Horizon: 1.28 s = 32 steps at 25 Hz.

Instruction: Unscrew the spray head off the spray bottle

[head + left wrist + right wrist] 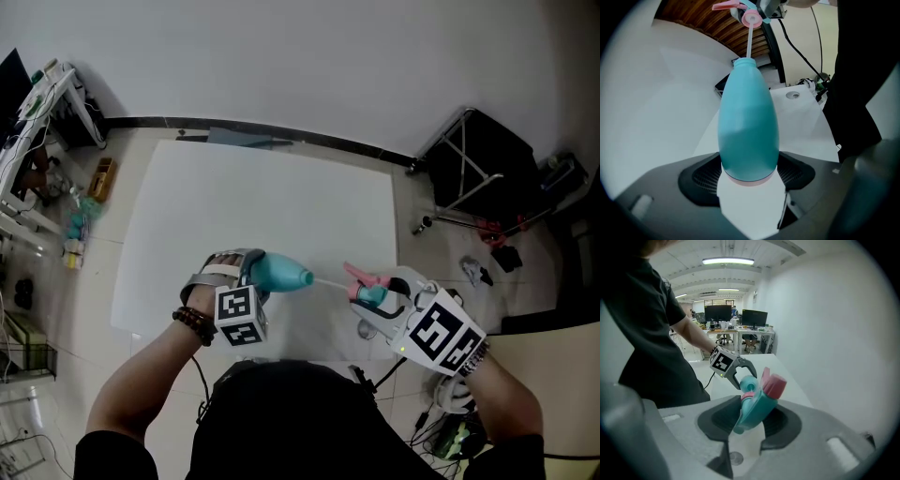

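A teal spray bottle point(284, 272) point(749, 122) is held over the white table point(262, 206), base toward me, with my left gripper point(251, 274) point(749, 174) shut on its base end. Its neck points right. The spray head point(367, 289) point(761, 401), teal with a pink trigger and nozzle, is off the neck, and my right gripper point(380, 302) point(750, 420) is shut on it. A thin white dip tube point(328, 281) point(749, 40) spans the gap from the head point(745, 11) to the bottle's mouth. In the right gripper view the left gripper point(736, 369) and bottle point(749, 382) show beyond the head.
A black folded stand point(478, 169) and loose items lie on the floor to the right. At left stands a cluttered rack point(37, 122). Cables point(441, 422) hang near my right arm. A dark flat object point(723, 84) lies past the bottle. Desks with monitors point(736, 322) fill the background.
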Available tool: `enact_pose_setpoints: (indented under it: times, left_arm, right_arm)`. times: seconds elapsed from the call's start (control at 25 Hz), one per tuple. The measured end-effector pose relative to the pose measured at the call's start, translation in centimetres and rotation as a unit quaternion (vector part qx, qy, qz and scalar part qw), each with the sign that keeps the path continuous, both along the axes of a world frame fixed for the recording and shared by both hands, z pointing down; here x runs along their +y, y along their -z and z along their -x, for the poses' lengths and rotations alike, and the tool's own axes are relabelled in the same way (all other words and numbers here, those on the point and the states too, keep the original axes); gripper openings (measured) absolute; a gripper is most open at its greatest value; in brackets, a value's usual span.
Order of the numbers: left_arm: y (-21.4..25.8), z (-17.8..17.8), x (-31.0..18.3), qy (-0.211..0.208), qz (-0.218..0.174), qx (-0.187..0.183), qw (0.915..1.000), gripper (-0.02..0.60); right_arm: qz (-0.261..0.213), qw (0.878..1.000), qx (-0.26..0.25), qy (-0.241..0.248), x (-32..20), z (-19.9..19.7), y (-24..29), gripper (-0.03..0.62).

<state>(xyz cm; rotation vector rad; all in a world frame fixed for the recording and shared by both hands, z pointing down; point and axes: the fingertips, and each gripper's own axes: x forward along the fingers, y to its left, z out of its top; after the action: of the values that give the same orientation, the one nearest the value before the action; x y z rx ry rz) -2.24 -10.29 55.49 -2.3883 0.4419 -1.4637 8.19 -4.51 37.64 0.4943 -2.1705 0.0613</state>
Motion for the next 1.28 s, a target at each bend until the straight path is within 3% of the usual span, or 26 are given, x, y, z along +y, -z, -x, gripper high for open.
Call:
enact_pose_setpoints:
  times: [0.2,0.4,0.56,0.84,0.92,1.04,1.16,1.28]
  left_arm:
    - [0.9,0.3,1.1,-0.023,0.006,-0.009,0.9997,0.396]
    - [1.5,0.5,1.9,-0.048,0.011,-0.022,0.9986,0.396]
    - [2.2,0.6,2.3,-0.066,0.012,-0.031,0.9973,0.396]
    - [2.5,0.5,3.1,-0.099,0.017,-0.048,0.9938,0.396]
    - [2.5,0.4,3.3,-0.108,0.018,-0.051,0.9927,0.396]
    - [2.6,0.1,3.5,-0.119,0.018,-0.056,0.9912,0.396]
    - [2.7,-0.3,3.9,-0.130,0.019,-0.061,0.9895,0.396]
    - [2.8,-0.3,4.1,-0.141,0.021,-0.067,0.9874,0.396]
  right_arm:
    - [-0.049,0.995,0.039,0.077,1.1,1.3,-0.4,0.118]
    - [-0.116,0.974,0.087,0.174,2.4,3.1,-0.6,0.118]
    - [-0.195,0.936,0.146,0.253,3.0,3.4,-1.5,0.118]
    - [-0.303,0.848,0.237,0.366,3.6,3.7,-3.4,0.118]
    - [-0.322,0.827,0.250,0.386,3.7,3.8,-3.9,0.118]
    - [-0.341,0.809,0.256,0.405,3.9,4.0,-4.2,0.118]
    - [-0.356,0.802,0.244,0.413,4.5,4.5,-4.0,0.118]
    - [-0.376,0.783,0.244,0.431,4.9,4.7,-4.0,0.118]
